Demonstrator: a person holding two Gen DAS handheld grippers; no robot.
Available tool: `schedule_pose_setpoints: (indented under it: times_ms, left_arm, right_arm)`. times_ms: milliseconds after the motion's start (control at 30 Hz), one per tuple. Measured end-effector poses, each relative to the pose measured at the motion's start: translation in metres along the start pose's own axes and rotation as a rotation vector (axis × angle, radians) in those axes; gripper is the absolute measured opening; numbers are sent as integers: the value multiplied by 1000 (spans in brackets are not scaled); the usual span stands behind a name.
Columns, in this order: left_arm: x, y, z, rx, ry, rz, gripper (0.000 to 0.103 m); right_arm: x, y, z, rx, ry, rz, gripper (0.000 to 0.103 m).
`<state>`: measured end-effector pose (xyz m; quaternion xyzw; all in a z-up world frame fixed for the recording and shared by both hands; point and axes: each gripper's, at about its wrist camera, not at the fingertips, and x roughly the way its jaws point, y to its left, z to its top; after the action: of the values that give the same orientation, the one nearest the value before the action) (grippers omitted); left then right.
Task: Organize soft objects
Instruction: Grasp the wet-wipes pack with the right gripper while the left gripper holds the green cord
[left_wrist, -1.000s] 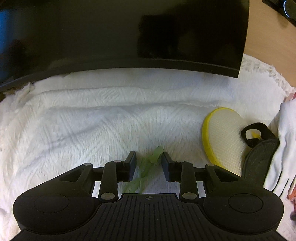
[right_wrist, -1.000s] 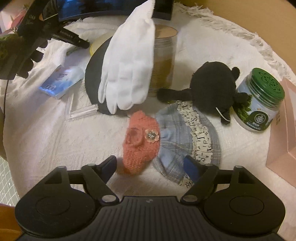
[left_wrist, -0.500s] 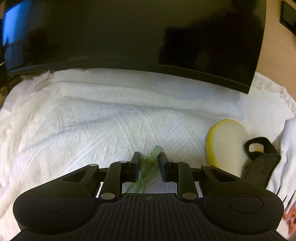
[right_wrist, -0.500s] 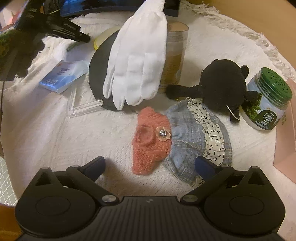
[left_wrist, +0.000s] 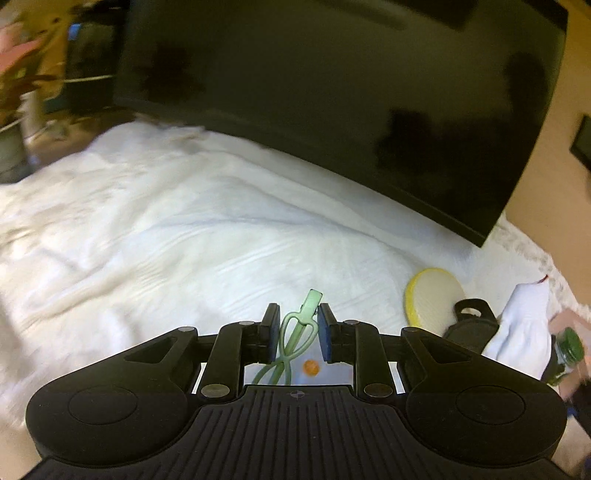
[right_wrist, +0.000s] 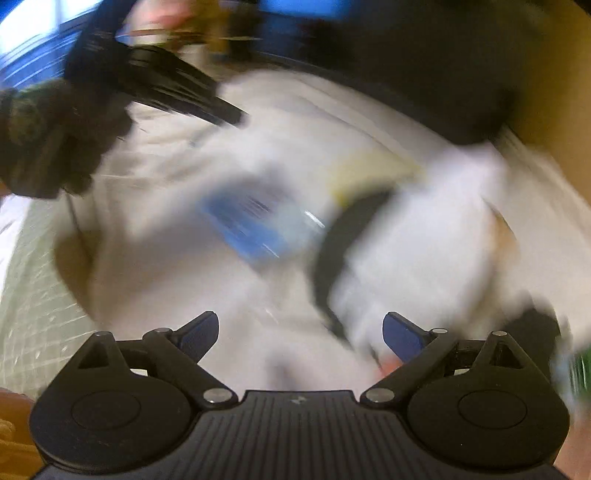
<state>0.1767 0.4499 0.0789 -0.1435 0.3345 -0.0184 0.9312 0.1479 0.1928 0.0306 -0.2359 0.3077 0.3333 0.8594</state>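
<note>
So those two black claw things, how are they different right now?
The left gripper has its jaws drawn close around a pale green clip, while the right gripper has its jaws spread wide with nothing between them. The left gripper's view is fairly sharp; the right gripper's view is heavily smeared, so little beyond it can be made out. Both share the same black build with blue finger pads, and both are over the white cloth.

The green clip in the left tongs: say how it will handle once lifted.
The green clip looks thin and light, with wiry loops, so it probably flexes. Pinched between the left tongs with its tip poking forward, it may pivot or slip.
</note>
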Motion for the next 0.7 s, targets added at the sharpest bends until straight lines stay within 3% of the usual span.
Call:
schedule_pose_setpoints:
  times_ms: [133,267,400,533,633,700]
  left_arm:
    - [-17,19,-11,-69,-1,37,25]
    - [-28,31,-20,-127,-16,21,25]
    - [-28,33,-26,-152,-7,15,25]
    - [-25,31,-27,-155,0,16,25]
    - [-20,32,-26,-160,7,21,25]
    - [-17,33,-26,-160,14,23,25]
  right_arm:
    - [38,13,51,-155,-36,41,97]
    - [100,4,86,-155,45,109,97]
    - [131,-3,87,-72,114,76,97]
    - [125,-1,69,23,165,153,97]
    - [125,7,60,33,203,197,97]
    - [123,15,59,-10,202,163,97]
